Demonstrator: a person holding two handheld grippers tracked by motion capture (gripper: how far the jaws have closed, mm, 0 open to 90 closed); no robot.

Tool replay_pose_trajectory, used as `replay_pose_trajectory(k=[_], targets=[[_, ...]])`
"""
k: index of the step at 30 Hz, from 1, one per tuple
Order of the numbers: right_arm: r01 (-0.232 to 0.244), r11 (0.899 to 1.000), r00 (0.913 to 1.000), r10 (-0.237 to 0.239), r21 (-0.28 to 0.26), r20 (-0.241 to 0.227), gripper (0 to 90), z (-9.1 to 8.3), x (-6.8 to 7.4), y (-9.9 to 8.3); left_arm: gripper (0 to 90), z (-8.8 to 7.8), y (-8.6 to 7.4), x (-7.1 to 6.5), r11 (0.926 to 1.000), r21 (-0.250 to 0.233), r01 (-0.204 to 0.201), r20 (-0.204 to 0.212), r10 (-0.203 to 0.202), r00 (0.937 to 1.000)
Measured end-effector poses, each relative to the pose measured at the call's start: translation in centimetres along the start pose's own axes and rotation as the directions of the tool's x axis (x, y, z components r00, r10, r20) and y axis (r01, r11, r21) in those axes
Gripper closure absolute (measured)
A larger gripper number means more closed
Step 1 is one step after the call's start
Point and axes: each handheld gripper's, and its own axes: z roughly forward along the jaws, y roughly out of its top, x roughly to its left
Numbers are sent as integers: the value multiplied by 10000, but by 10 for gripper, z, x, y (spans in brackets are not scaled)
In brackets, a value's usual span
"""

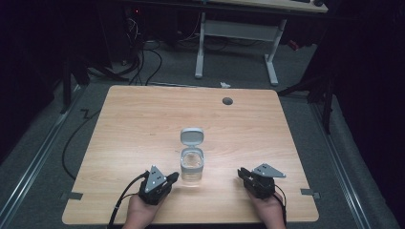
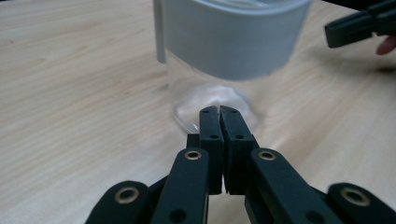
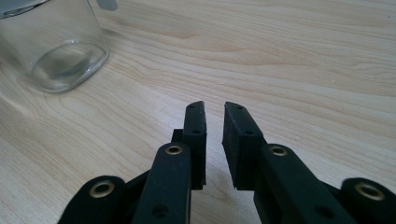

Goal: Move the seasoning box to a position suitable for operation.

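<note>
Centre of table (image 1: 124,124): we see the jar (image 1: 192,167) standing.
Jar's left: left gripper (image 1: 174,178), just beside it.
Jar's right: right gripper (image 1: 241,173), apart.

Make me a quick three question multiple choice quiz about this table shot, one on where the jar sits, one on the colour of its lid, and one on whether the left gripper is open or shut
1. Where does the clear jar stand on the table?
A. At the far edge, by the round hole
B. Near the person's edge, between the two grippers
C. At the table's left corner

2. What colour is the jar's flip lid?
A. Grey
B. Red
C. Green

3. How do the jaws of the left gripper stand?
A. Wide open
B. Clamped on the jar
C. Closed together with nothing between them

Answers:
1. B, as the high view shows the jar between the left gripper and the right gripper.
2. A, as the raised lid and the collar below it are pale grey.
3. C, as the left gripper view shows the two tips meeting just short of the jar's base.
</note>
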Motion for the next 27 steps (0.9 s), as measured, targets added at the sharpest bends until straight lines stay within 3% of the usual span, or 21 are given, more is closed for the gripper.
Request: replay_pose_trajectory(k=[5, 7, 9, 11, 14, 18, 27], targets=[[97, 9999, 10000, -97, -91, -16, 805, 4, 10, 10, 900, 7, -13, -17, 9992, 337, -209, 384, 196, 9991], [440, 9990, 9990, -440, 19, -124, 900, 12, 19, 20, 900, 14, -18, -18, 9987, 479, -177, 420, 157, 9990], [437, 9990, 9989, -436, 50, -179, 900, 14, 21, 23, 900, 20, -19, -19, 9976, 660, -190, 444, 161, 9989], [251, 9997, 9979, -256, -78, -591, 900, 20, 25, 31, 900, 24, -19, -20, 9982, 561, -232, 446, 207, 9988], [365, 9988, 9965, -388, -315, -738, 900, 33, 34, 47, 900, 26, -18, -18, 9989, 439, -177, 332, 162, 9993], [423, 9980, 9975, -449, -478, -540, 898, 45, 37, 62, 900, 26, -18, -16, 9992, 388, -106, 322, 93, 9994], [278, 9985, 9977, -307, -473, -610, 900, 65, 34, 84, 900, 26, -18, -16, 9998, 213, -8, 337, 1, 9994]])
